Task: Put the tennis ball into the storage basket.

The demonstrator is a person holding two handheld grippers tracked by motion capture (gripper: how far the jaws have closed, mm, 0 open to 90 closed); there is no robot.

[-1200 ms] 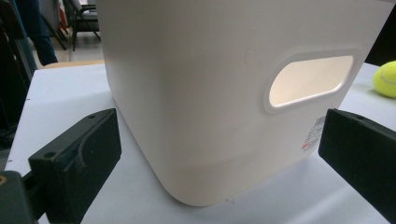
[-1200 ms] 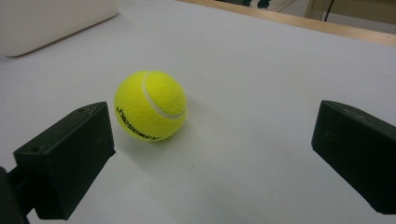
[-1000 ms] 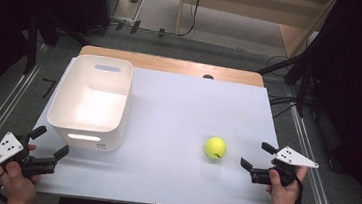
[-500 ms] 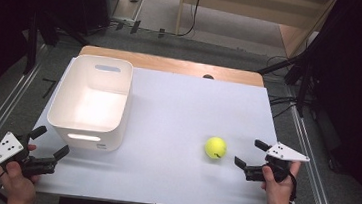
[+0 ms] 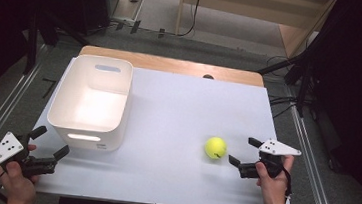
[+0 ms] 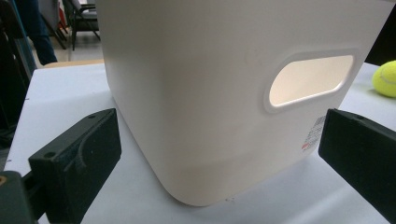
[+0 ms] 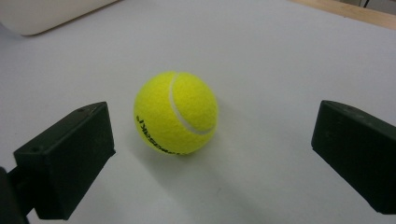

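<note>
The table [image 5: 168, 111] carries a storage bin [image 5: 91, 102] on its left half and a tennis ball [image 5: 215, 147] on its right half, well apart from each other. The bin stands upright, its handle cut-outs on the near and far end walls. The left gripper [image 5: 46, 150] sits near the table's front-left corner, just before the bin's near wall, jaws apart and pointing at that wall. The right gripper [image 5: 243, 152] sits just right of the ball, jaws apart and pointing left at it; contact is not apparent. What appears to be a bare strip of tabletop lies behind the bin.
</note>
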